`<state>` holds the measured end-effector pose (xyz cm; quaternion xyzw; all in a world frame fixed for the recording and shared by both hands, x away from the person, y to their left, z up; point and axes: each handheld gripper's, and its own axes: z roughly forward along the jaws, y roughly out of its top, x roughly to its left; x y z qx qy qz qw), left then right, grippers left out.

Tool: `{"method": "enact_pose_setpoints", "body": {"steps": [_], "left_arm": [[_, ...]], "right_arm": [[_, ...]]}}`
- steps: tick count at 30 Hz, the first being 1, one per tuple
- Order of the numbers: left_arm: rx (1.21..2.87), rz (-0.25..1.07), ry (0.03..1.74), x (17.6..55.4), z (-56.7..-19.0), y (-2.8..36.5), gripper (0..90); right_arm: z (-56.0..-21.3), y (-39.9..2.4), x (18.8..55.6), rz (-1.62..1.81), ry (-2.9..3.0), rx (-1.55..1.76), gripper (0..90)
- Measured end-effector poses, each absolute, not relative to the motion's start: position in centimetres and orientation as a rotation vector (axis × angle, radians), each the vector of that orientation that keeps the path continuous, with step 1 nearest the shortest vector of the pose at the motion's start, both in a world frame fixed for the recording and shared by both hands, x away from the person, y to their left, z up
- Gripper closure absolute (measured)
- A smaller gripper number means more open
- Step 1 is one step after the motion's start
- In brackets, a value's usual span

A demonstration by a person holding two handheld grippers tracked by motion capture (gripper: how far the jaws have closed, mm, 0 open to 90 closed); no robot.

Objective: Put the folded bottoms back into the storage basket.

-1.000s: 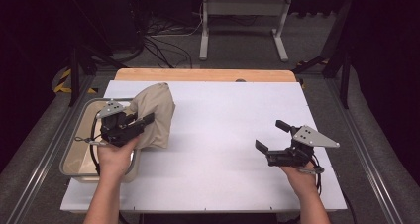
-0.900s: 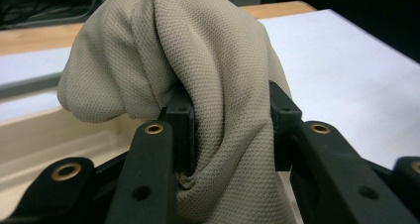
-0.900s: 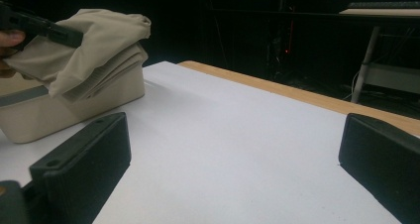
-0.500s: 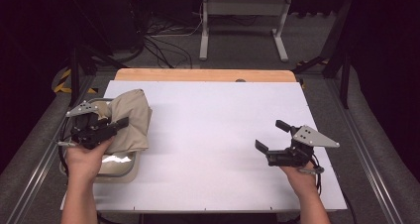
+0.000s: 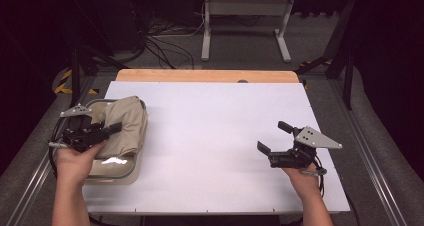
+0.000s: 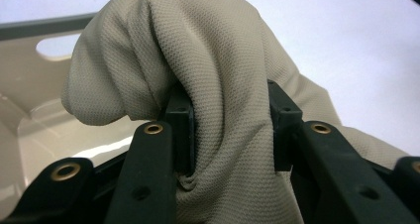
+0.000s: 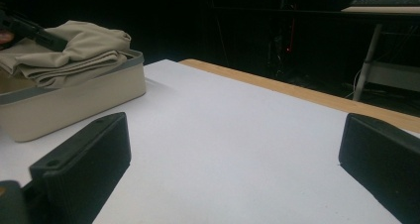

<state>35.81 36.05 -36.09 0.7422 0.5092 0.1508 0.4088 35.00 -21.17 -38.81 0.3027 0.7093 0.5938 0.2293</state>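
While a thick fold of the cloth (image 6: 218, 60) is pinched between its jaws, the left gripper (image 5: 102, 131) is held over the bin (image 5: 117, 172) at the table's (image 5: 225, 136) left edge, near the front corner. The cloth is bunched in a heap; most of it is seen lying in the bin, with its right side draped over the bin's right rim toward the white top. In the left gripper view, the bin's pale floor (image 6: 44, 135) is seen bare beneath the raised fold, so the cloth is judged not yet fully settled inside.

The right gripper (image 5: 274, 145) is held low near the right front corner, well apart from the bin, its jaws spread wide and nothing between them.

The task is judged to be nearly done: the cloth has been brought to the bin, and what is left is for the overhanging part to be tucked in, the fold lowered and the grip released.

Open room is ample. The whole middle and back of the table is bare as far as the wooden strip (image 5: 205, 75) along the back edge. The left gripper is confined by the bin's rim and the table's left edge; beyond that edge a metal rail (image 5: 30, 191) is seen.
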Motion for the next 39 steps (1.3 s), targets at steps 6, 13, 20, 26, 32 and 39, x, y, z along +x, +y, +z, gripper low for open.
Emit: {"method": "enact_pose_setpoints", "body": {"steps": [6,13,20,26,32,39], "left_arm": [[1.929,0.398,1.33,36.0,-36.7,36.7,64.1],[1.96,0.367,1.386,36.6,-37.7,37.0,64.0],[1.982,0.479,1.504,36.8,-37.9,37.1,58.0],[1.979,0.573,1.649,37.1,-38.1,37.7,24.8],[1.922,0.608,1.628,37.0,-37.7,37.7,11.1],[1.95,0.588,1.598,37.1,-37.7,36.9,8.4]], "right_arm": [[-38.9,-21.0,35.0,1.632,1.955,0.833,0.3],[-38.9,-21.0,35.0,1.632,1.955,0.836,0.4],[-38.9,-21.0,35.1,1.63,1.962,0.831,0.4],[-38.9,-21.0,35.0,1.636,1.956,0.835,0.3],[-38.9,-21.0,35.0,1.631,1.962,0.833,0.4],[-38.9,-21.0,35.0,1.632,1.957,0.834,0.4]]}}
